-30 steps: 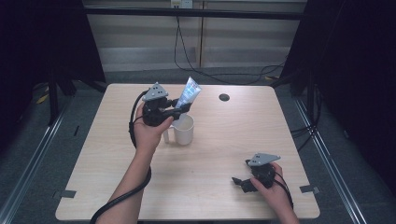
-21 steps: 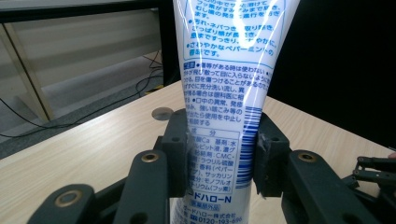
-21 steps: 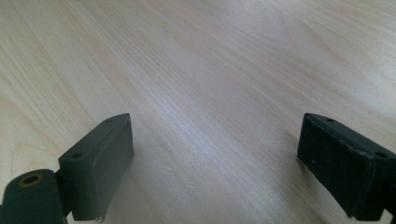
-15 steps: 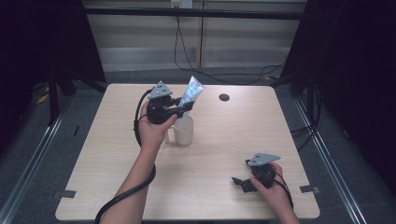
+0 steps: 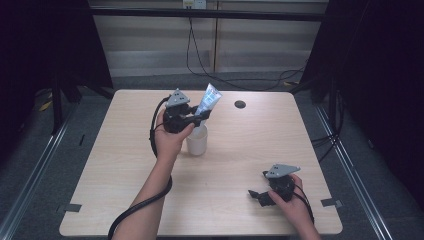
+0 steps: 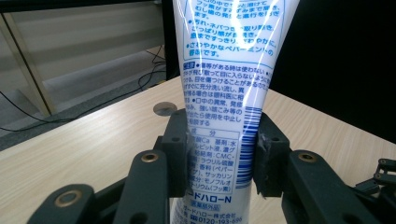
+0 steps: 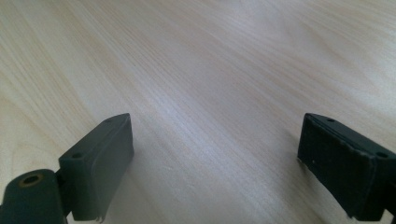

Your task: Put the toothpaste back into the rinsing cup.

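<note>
My left gripper (image 5: pixel 196 119) is shut on a white and blue toothpaste tube (image 5: pixel 207 101), held upright with a slight tilt over a white cup (image 5: pixel 196 140) near the table's middle. In the left gripper view the tube (image 6: pixel 224 88) stands between the two black pads (image 6: pixel 180 149), which press on its sides; its lower end is cut off by the frame's bottom. My right gripper (image 5: pixel 256 196) rests low at the table's front right, open. In the right gripper view its jaws stand wide apart over bare wood, with nothing at the right gripper (image 7: pixel 215 163) opening.
The light wooden table (image 5: pixel 125 165) has a round dark cable hole (image 5: pixel 240 104) at the back right. A black cable (image 5: pixel 137 210) trails along the left forearm. Dark floor and metal rails surround the table.
My left hand has carried the tube a little toward the back and lower, so its lower end now stands over the cup. The right hand has stayed put.
</note>
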`<act>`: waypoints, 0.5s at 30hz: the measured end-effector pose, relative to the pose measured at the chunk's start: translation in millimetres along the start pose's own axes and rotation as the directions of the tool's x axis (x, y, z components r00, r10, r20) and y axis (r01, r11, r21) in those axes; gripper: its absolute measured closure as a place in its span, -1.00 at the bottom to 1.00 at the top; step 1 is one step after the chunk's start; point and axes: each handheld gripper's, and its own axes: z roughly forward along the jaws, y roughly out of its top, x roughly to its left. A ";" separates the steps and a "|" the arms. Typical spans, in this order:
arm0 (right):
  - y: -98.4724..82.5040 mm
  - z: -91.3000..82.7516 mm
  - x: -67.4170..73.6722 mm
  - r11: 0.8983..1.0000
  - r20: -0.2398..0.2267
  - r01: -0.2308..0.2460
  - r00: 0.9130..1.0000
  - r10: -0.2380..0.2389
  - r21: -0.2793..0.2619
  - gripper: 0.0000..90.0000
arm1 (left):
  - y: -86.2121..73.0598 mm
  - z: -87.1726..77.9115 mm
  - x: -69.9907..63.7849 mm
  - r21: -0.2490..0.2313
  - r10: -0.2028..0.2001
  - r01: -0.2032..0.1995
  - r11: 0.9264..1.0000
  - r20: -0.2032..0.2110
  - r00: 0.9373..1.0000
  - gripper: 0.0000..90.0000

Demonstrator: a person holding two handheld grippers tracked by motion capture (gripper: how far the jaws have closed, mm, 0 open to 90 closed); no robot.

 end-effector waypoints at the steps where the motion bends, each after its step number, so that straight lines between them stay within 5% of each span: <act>1: 0.0 0.0 0.0 1.000 0.000 0.000 1.000 0.000 0.000 -0.78 | -0.6 0.6 0.1 -0.003 -0.003 0.003 1.000 -0.002 1.000 0.41; 15: 0.0 0.0 -0.1 1.000 -0.001 0.001 1.000 -0.001 0.000 -0.78 | -3.0 7.2 5.3 0.008 -0.006 0.006 1.000 -0.007 1.000 0.41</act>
